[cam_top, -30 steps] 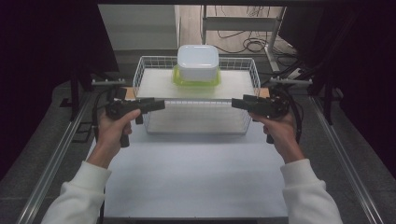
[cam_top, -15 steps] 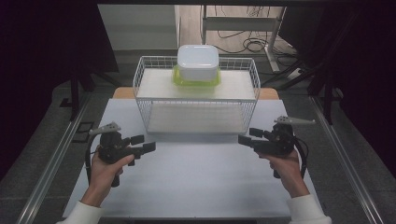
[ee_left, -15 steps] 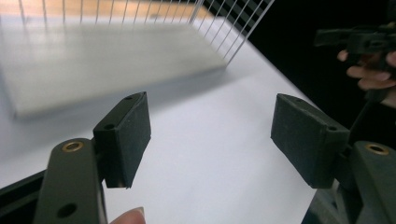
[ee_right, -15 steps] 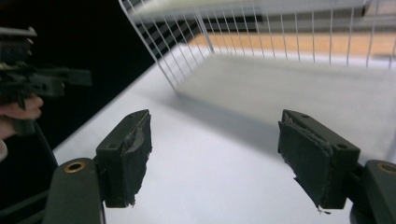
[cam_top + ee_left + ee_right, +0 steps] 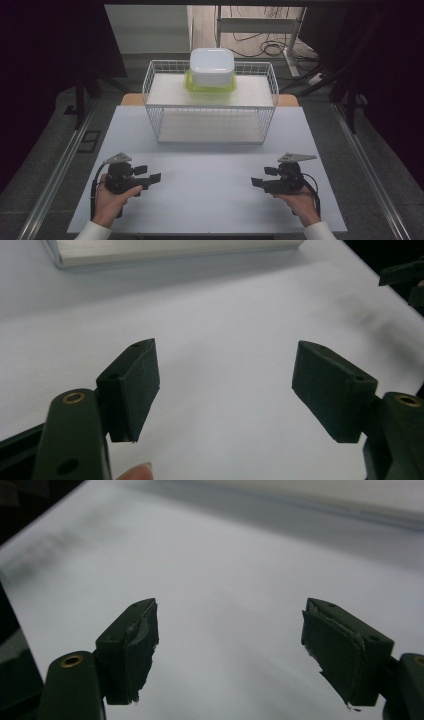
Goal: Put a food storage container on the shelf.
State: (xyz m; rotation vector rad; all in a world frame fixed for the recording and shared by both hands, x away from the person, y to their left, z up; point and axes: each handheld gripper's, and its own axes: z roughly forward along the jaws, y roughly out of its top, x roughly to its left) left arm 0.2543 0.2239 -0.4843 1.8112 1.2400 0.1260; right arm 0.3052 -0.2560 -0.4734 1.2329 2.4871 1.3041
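A white wire basket (image 5: 150,95) stands at the back middle of the white table (image 5: 210,180). On its top shelf rests a white lidded box (image 5: 211,66) over a yellow-green container (image 5: 192,86). My left gripper (image 5: 148,174) sits low at the front left of the table, open and holding nothing; its own view shows its pads (image 5: 140,385) wide apart over bare tabletop. My right gripper (image 5: 260,178) rests at the front right, also open, with its pads (image 5: 345,650) spread over the bare surface. Both point inward toward each other.
The basket's base edge (image 5: 175,252) crosses the top of the left gripper view. Dark floor and metal rails (image 5: 55,170) flank the table. Cables (image 5: 260,50) lie on the floor behind the basket.
Both grippers have drawn back from the basket's upper corners toward the table's front edge and lowered, the left to the front left, the right to the front right.
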